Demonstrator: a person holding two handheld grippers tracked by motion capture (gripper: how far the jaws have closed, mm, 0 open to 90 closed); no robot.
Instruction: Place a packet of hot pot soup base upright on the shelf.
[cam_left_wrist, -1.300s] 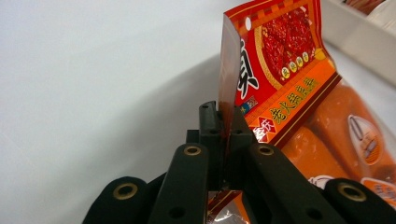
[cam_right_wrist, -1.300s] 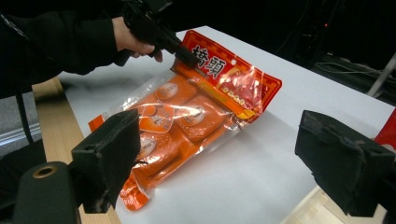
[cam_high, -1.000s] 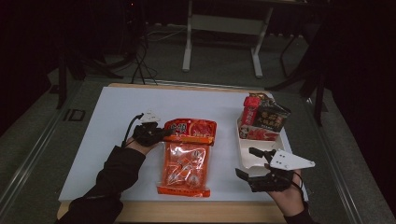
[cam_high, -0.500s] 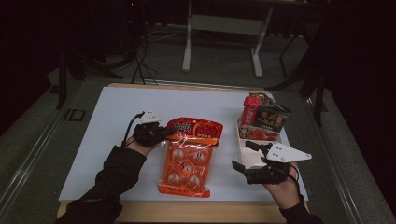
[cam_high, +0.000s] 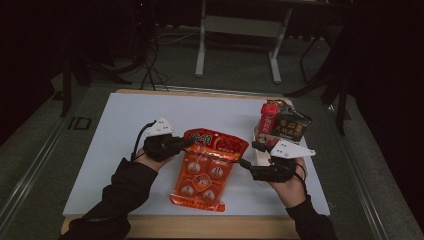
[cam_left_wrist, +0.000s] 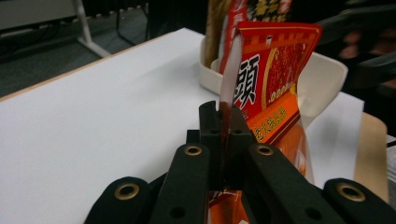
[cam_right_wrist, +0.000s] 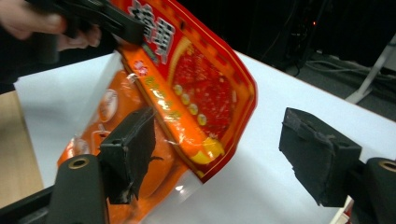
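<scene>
An orange-red snack bag lies mid-table with its top end raised. My left gripper is shut on the top left edge of the bag, and the thin edge stands pinched between the jaws of the left gripper. My right gripper is open beside the bag's right top corner. In the right gripper view the bag tilts up, its lower corner lies between the open jaws of the right gripper, and the left gripper grips it at top left.
A white tray at the right holds red and dark snack packs, close behind my right hand. The tray stands just beyond the bag. The white table has open room on its left and far side.
My right gripper has moved left and forward up to the bag's right corner. The left gripper has kept its hold and raised the bag's top end slightly.
</scene>
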